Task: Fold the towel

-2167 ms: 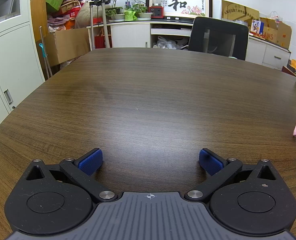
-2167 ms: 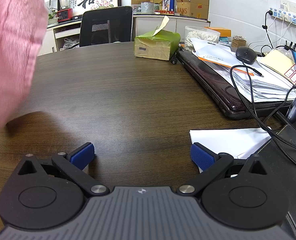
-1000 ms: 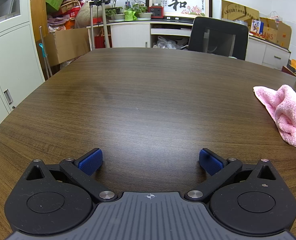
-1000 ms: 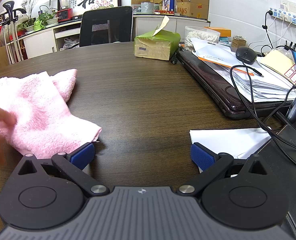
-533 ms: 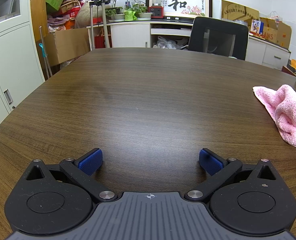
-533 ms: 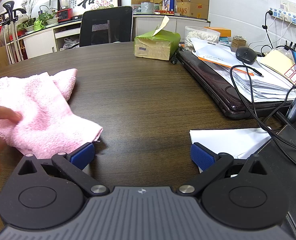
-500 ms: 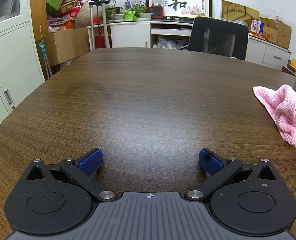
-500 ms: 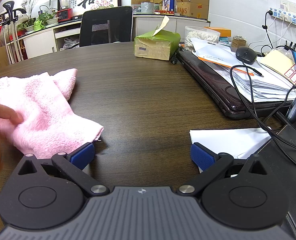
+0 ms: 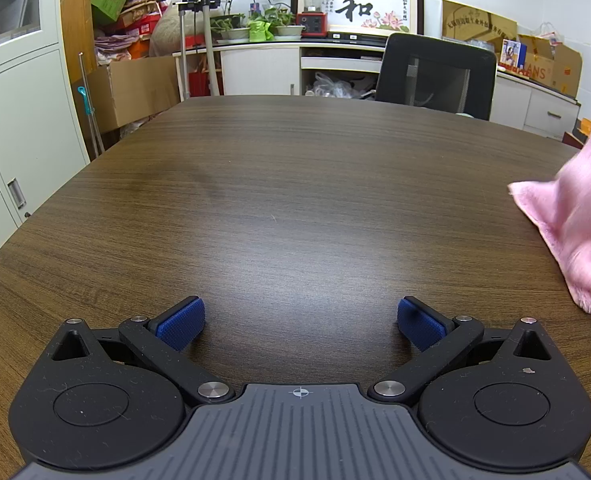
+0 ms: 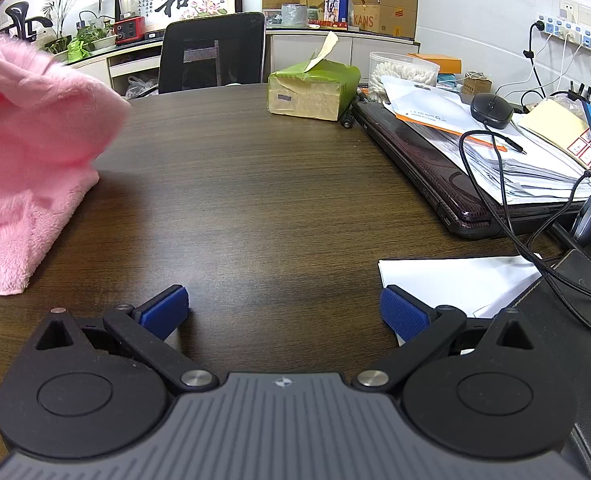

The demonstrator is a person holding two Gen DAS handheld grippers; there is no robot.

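The pink towel (image 10: 27,160) sits between the two grippers, at the left edge of the right wrist view and the right edge of the left wrist view (image 9: 575,216). Its lower part rests bunched on the table (image 9: 295,200), while its upper part rises off the wood in a blurred, lifted heap; what lifts it is out of frame. Neither gripper touches it.

The left gripper (image 9: 300,320) lies low over the table with its blue-padded jaws spread wide and nothing between them but bare wood. The right gripper (image 10: 283,308) is the same: jaws wide apart, empty, the towel off to its left.

The table is dark brown wood grain with a rounded edge. On its right side, in the right wrist view, are a sheet of white paper (image 10: 455,280) just beside the gripper's right pad, a dark laptop (image 10: 435,168) stacked with papers, a black mouse (image 10: 491,110) and trailing black cables. Farther back stands a green tissue box (image 10: 311,90) with a tissue sticking up.

Beyond the table a black mesh office chair (image 9: 435,76) faces a white counter. On the counter are potted plants, a red-based blender (image 9: 311,8) and a framed calligraphy picture (image 9: 367,10) against the wall. Cardboard boxes (image 10: 379,10) are piled to the right, and pale metal cabinets (image 9: 15,120) stand at the left.
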